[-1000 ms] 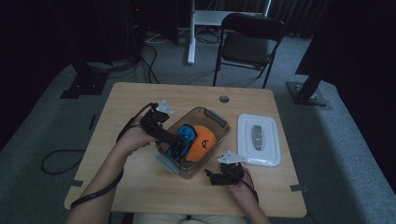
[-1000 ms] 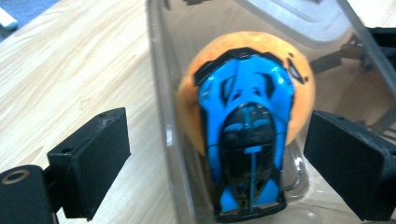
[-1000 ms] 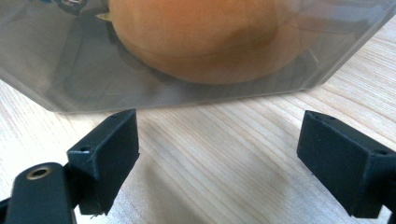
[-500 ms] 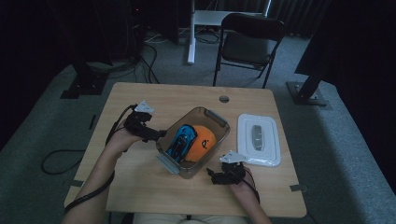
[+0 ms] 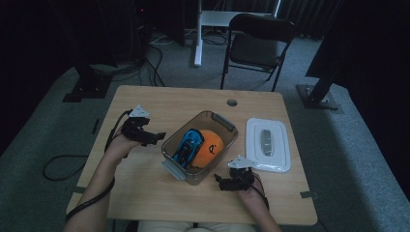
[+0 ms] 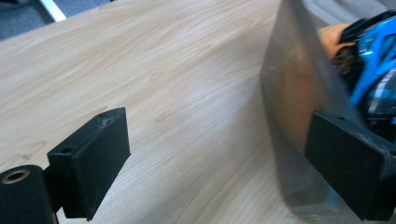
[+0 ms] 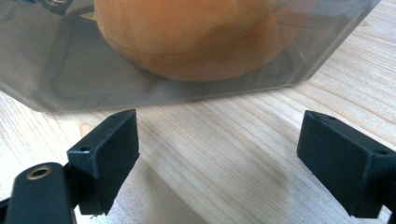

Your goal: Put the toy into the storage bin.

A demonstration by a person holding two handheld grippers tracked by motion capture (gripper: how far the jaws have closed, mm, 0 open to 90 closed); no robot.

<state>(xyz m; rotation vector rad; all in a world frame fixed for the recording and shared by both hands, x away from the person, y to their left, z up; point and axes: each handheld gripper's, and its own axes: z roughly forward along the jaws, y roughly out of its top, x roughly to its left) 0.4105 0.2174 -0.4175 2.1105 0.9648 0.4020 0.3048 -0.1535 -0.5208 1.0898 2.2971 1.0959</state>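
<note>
A clear plastic bin (image 5: 220, 120) stands mid-table, holding a blue toy car (image 5: 188, 146) and an orange rounded object (image 5: 211, 145). My left gripper (image 5: 154, 137) hovers just left of the bin, open and holding nothing. In the left gripper view (image 6: 219, 163) the bin wall (image 6: 289, 116) lies between the jaws, with the blue car (image 6: 373, 70) behind it. My right gripper (image 5: 221, 181) sits open at the bin's near right corner. In the right gripper view (image 7: 224, 158) bare table lies between the jaws, and the orange object (image 7: 196, 37) shows through the bin wall.
A white lid (image 5: 267, 144) lies flat to the right of the bin. The table has a cable hole (image 5: 232, 102) near its far edge. A black folding chair (image 5: 256, 43) stands beyond the table. Cables trail off the table's left side.
My left gripper has drawn back out of the bin and leftward, now open beside it. The blue car stays in the bin. The right gripper has not moved.
</note>
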